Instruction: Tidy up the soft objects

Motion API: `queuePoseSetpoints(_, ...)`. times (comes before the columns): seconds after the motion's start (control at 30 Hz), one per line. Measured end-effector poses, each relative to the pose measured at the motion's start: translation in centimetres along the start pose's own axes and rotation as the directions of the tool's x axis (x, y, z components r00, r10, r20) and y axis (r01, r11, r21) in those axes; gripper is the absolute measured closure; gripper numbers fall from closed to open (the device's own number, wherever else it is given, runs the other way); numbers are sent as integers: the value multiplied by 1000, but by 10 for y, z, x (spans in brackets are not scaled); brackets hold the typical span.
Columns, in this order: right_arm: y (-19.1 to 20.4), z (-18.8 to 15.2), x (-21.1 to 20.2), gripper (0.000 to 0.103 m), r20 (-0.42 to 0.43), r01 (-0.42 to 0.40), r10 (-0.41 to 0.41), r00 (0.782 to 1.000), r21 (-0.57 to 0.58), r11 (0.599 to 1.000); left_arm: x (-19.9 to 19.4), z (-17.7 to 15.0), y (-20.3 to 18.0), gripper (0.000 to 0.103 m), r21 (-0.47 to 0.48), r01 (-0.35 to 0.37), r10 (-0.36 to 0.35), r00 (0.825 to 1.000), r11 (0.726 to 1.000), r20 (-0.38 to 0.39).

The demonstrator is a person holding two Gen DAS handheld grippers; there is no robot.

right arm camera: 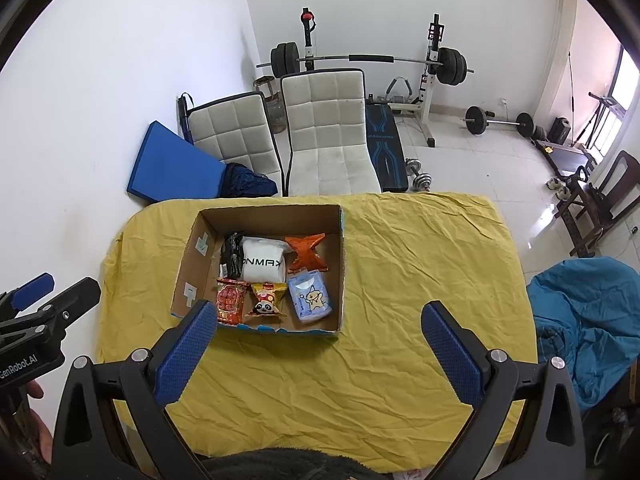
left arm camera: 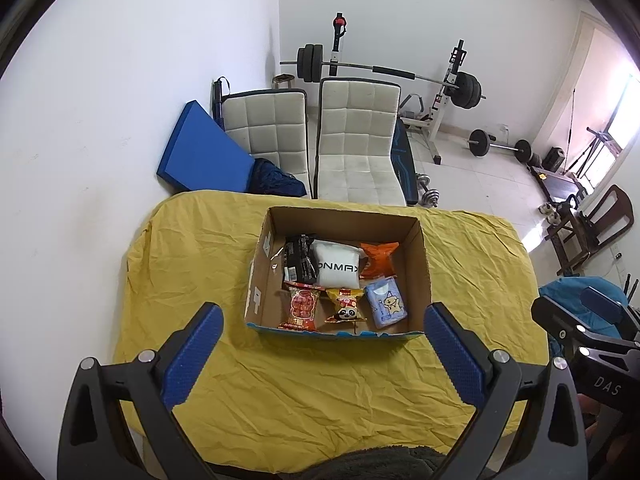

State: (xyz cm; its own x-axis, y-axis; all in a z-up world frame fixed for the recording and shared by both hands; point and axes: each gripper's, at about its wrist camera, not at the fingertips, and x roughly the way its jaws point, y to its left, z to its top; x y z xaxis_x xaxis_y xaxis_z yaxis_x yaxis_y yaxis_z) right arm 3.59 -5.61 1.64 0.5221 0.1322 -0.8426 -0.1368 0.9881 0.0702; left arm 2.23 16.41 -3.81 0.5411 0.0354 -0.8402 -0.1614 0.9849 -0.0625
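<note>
We find the box standing open on the crumpled yellow cloth, at 12 o'clock from the left gripper and nearer 11 o'clock from the right gripper. Both grippers hover above the cloth with jaws spread wide and nothing between them. The left view alone shows the right gripper's side at 3 o'clock; the right view alone shows the left gripper at 9 o'clock and more of a blue jacket at 3 o'clock. The box is plain corrugated card with a blue printed rim. Inside lie six soft packs: a black pouch, a white pack, an orange pack, a red packet, a panda packet and pale blue tissues.
</note>
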Motion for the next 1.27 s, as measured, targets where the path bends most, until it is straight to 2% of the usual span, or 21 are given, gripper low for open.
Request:
queuePoseSetpoints(0.3, 0, 0, -1, 0, 0, -1, 1, 1000, 1, 1000, -3, -2, -2, 0, 2, -7, 7, 1000, 1000, 8)
queuePoseSetpoints(0.93, -4, -3, 1, 0, -21, 12, -12, 1000, 7, 1000, 6, -5, -6, 0, 21, 0, 1, 999, 1000, -48)
queuePoseSetpoints(1.27, -4, -4, 2, 0, -19, 9, -9, 1000, 6, 1000, 7, -8, -2, 0, 15, 6, -6, 999, 1000, -35)
